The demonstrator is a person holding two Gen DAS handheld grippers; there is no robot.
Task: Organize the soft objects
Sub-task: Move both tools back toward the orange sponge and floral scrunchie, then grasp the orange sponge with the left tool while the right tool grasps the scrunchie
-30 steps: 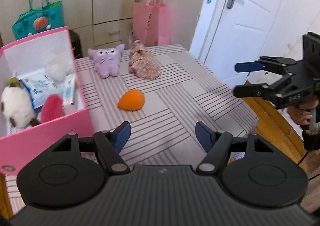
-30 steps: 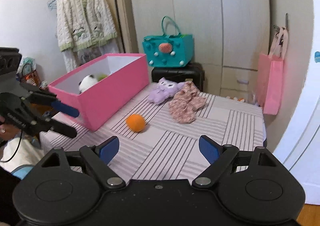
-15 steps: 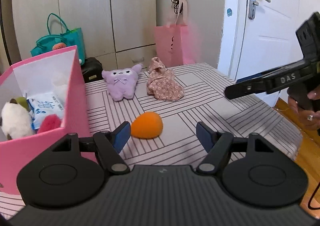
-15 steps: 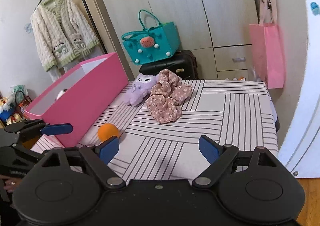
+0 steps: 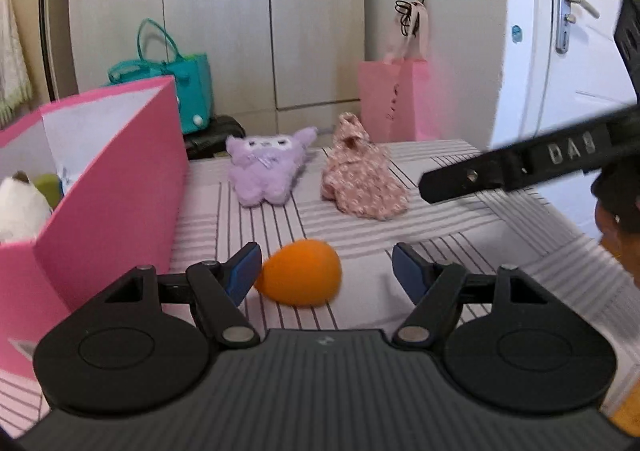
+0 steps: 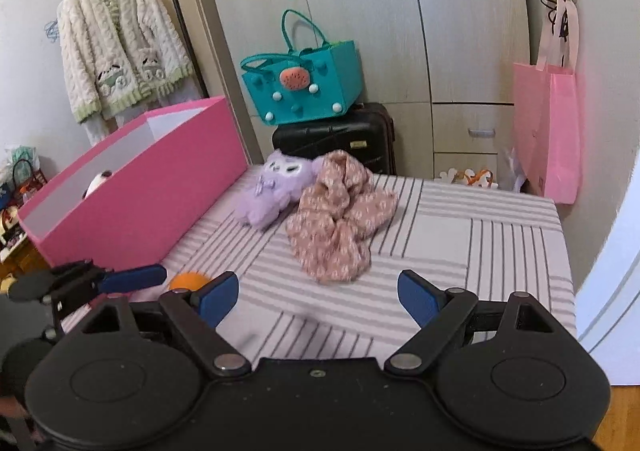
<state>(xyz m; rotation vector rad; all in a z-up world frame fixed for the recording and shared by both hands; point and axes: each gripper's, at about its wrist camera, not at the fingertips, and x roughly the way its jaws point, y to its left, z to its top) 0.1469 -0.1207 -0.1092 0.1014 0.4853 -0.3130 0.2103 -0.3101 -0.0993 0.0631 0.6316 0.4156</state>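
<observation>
An orange soft egg [image 5: 299,272] lies on the striped table, between the open fingers of my left gripper [image 5: 326,267] and close to the left pad. It also shows in the right wrist view [image 6: 188,280]. A purple plush [image 5: 264,167] [image 6: 276,183] and a floral cloth [image 5: 362,181] [image 6: 340,219] lie farther back. A pink box [image 5: 108,187] [image 6: 140,191] on the left holds a white plush [image 5: 18,205]. My right gripper [image 6: 318,297] is open and empty, just short of the floral cloth.
A teal bag [image 6: 304,83] sits on a black suitcase [image 6: 340,135] behind the table. A pink bag [image 6: 548,131] hangs at the right by a white door [image 5: 568,63]. The table's right edge [image 6: 564,251] drops to the floor.
My left gripper has dropped low and moved forward until its open fingers flank the orange egg. My right gripper has moved forward toward the floral cloth.
</observation>
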